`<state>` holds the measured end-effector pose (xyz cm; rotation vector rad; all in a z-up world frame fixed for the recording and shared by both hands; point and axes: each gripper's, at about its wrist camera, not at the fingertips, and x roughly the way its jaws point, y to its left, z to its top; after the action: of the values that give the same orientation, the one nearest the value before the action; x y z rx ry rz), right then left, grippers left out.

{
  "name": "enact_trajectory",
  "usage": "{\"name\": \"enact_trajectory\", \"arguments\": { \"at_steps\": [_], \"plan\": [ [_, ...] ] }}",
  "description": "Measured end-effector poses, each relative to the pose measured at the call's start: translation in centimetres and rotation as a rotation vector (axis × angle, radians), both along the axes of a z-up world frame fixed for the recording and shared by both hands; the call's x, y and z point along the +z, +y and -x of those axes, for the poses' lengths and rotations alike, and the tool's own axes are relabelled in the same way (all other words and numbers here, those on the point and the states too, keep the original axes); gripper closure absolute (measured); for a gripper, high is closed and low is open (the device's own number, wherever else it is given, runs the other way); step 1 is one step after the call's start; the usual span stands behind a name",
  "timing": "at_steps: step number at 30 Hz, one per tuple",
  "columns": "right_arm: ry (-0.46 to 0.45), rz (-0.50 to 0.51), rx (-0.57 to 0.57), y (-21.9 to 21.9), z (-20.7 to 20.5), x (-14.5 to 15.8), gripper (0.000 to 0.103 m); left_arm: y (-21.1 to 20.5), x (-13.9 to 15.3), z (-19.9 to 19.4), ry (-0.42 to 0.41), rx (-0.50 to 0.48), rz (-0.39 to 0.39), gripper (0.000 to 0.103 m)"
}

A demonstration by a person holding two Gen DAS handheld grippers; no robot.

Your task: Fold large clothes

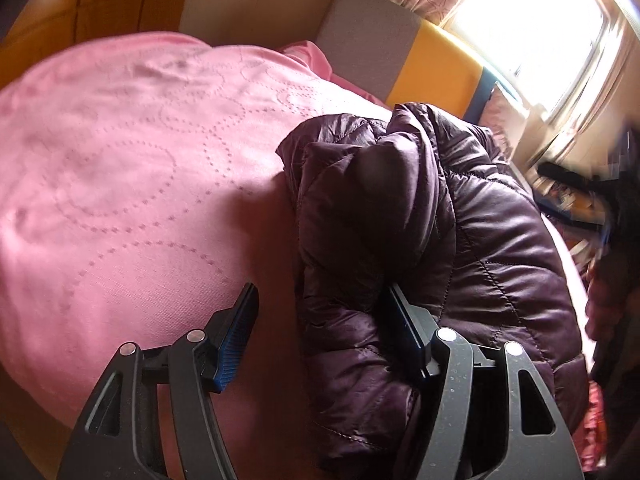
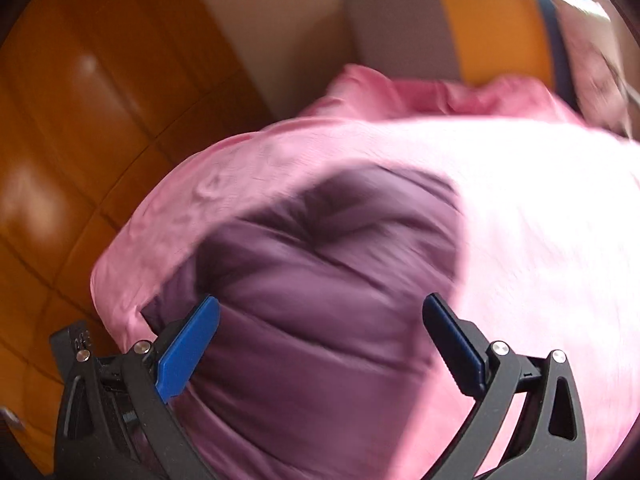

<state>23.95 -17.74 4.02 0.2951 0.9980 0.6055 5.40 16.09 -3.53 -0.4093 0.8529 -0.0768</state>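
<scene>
A dark purple quilted puffer jacket (image 1: 460, 216) lies bunched on a pink bedspread (image 1: 120, 152). In the left wrist view my left gripper (image 1: 322, 304) stands open at the jacket's near left edge. Its right finger (image 1: 400, 320) rests against a fold of the jacket, and its left finger (image 1: 240, 328) is over bare bedspread. The right wrist view is blurred. There my right gripper (image 2: 320, 300) hangs wide open just above the jacket (image 2: 320, 280), with purple fabric showing between the blue pads but not pinched. The bedspread (image 2: 540, 220) surrounds the jacket.
A grey and yellow headboard (image 1: 400, 48) stands at the far end of the bed, under a bright window (image 1: 540, 28) with curtains. Cluttered items (image 1: 572, 196) lie to the right of the bed. A wooden wardrobe (image 2: 80, 120) rises on the left.
</scene>
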Motion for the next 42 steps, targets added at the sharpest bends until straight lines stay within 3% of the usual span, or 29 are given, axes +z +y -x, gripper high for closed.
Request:
{"name": "enact_trajectory", "arguments": {
  "at_steps": [5, 8, 10, 11, 12, 14, 18, 25, 28, 31, 33, 36, 40, 42],
  "plan": [
    [0.196, -0.232, 0.086, -1.5, 0.6, -4.9, 0.002, 1.2, -1.1, -0.2, -0.011, -0.022, 0.126, 0.039],
    [0.237, -0.300, 0.113, -0.5, 0.5, -6.6, 0.002, 1.2, -1.3, -0.2, -0.014, -0.030, 0.163, 0.039],
    [0.225, -0.319, 0.122, -0.5, 0.6, -6.7, 0.006, 1.1, -1.3, -0.1, -0.015, -0.033, 0.185, 0.043],
    [0.205, -0.318, 0.131, -0.7, 0.8, -6.3, 0.016, 1.2, -1.3, -0.1, -0.018, -0.042, 0.215, 0.047],
    [0.184, -0.317, 0.139, -0.8, 1.0, -5.8, 0.022, 1.3, -1.4, -0.1, -0.020, -0.051, 0.250, 0.058],
    [0.141, -0.320, 0.157, -1.3, 1.6, -4.6, 0.037, 1.1, -1.5, -0.4, -0.030, -0.065, 0.308, 0.061],
    [0.025, -0.315, 0.134, -4.1, 2.9, -1.3, 0.041, -0.3, -0.5, -1.3, -0.046, -0.102, 0.359, 0.066],
    [-0.121, -0.275, -0.029, -14.0, 4.2, 2.3, 0.042, -9.5, 3.0, -7.7, -0.063, -0.328, 0.311, 0.066],
    [-0.139, -0.230, -0.146, -19.4, 4.3, 2.3, 0.042, -15.2, 3.9, -11.5, -0.052, -0.437, 0.278, 0.066],
    [-0.141, -0.116, -0.260, -23.4, 4.7, 1.2, 0.042, -20.9, 4.1, -15.1, -0.025, -0.519, 0.248, 0.066],
    [-0.087, -0.027, -0.327, -25.4, 4.8, -0.9, 0.042, -24.9, 3.7, -16.9, 0.013, -0.560, 0.175, 0.066],
    [-0.017, -0.027, -0.380, -27.4, 5.6, -3.7, 0.038, -29.8, 2.0, -18.4, 0.063, -0.598, -0.001, 0.066],
    [-0.035, 0.033, -0.451, -28.1, 6.7, -2.4, 0.011, -31.9, 1.2, -18.7, 0.067, -0.575, -0.057, 0.063],
    [-0.073, 0.113, -0.507, -27.6, 7.2, -0.3, 0.010, -31.7, 1.7, -18.2, 0.039, -0.559, -0.082, 0.058]
  ]
}}
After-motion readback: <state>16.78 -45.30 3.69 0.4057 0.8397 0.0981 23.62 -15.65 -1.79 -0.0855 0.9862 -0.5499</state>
